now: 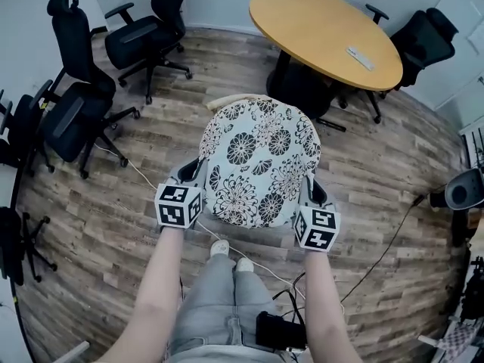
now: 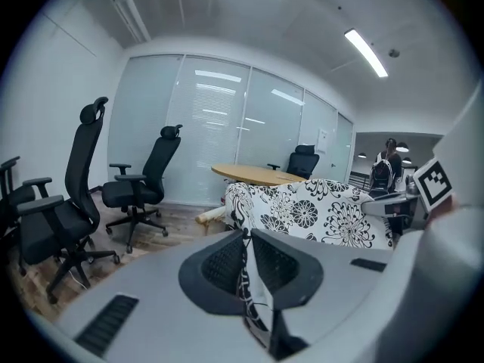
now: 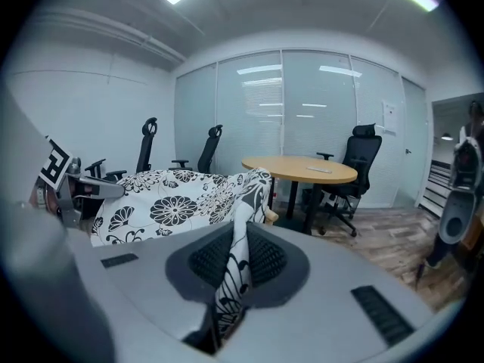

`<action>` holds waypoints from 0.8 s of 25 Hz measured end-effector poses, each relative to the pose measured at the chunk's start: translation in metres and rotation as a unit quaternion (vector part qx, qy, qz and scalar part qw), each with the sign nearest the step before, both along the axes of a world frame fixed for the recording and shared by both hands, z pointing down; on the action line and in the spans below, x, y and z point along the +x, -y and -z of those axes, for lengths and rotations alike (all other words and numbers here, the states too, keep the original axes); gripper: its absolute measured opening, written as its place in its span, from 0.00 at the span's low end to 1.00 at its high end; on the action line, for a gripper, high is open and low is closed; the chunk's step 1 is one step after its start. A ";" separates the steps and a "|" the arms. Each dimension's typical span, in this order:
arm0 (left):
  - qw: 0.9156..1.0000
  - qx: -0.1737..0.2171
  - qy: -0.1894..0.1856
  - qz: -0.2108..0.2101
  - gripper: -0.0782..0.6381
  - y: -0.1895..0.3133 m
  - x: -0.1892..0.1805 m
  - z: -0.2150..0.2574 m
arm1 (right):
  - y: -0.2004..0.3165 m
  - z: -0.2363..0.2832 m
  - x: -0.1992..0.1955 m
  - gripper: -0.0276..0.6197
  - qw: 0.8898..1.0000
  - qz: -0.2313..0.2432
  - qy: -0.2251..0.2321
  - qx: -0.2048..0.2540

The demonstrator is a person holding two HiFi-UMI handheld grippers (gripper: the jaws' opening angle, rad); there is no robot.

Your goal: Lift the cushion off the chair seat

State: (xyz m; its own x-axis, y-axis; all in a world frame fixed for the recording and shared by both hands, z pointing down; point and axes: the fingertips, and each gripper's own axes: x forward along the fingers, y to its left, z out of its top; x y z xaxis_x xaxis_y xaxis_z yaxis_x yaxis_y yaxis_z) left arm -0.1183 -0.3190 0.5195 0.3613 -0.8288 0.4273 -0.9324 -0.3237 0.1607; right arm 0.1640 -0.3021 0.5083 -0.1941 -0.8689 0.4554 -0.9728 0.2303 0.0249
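Observation:
A round cushion (image 1: 257, 163) in pale fabric with black flowers hangs in the air between my two grippers, well above the floor. My left gripper (image 1: 198, 174) is shut on the cushion's left edge; its fabric (image 2: 248, 278) is pinched between the dark pads. At the cushion's right edge my right gripper (image 1: 308, 190) is shut too, with a fold of cloth (image 3: 234, 271) caught in its jaws. The cushion (image 2: 310, 210) spreads out ahead in the left gripper view and the cushion (image 3: 166, 203) lies leftward in the right gripper view. A sliver of light wood (image 1: 224, 101) shows behind it; the chair seat itself is hidden.
A round wooden table (image 1: 325, 32) with a small remote (image 1: 361, 57) stands beyond the cushion. Black office chairs (image 1: 79, 104) line the left side, another chair (image 1: 423, 40) is far right. Cables (image 1: 386, 252) trail on the wood floor. The person's legs (image 1: 219, 301) are below.

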 end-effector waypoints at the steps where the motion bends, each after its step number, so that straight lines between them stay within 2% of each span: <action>1: 1.000 0.008 0.005 -0.001 0.15 0.000 0.002 0.009 | -0.001 0.010 -0.001 0.11 1.000 0.002 0.001 0.011; 7: 0.997 0.063 0.040 -0.014 0.15 -0.004 0.020 0.066 | -0.007 0.063 -0.001 0.11 0.998 0.004 0.015 0.061; 11: 0.995 0.095 0.034 -0.013 0.15 -0.001 0.028 0.104 | -0.006 0.092 -0.005 0.11 0.996 0.017 0.011 0.083; 20: 0.990 0.140 0.015 -0.014 0.15 0.000 0.057 0.166 | -0.003 0.162 -0.004 0.11 0.989 0.038 0.004 0.140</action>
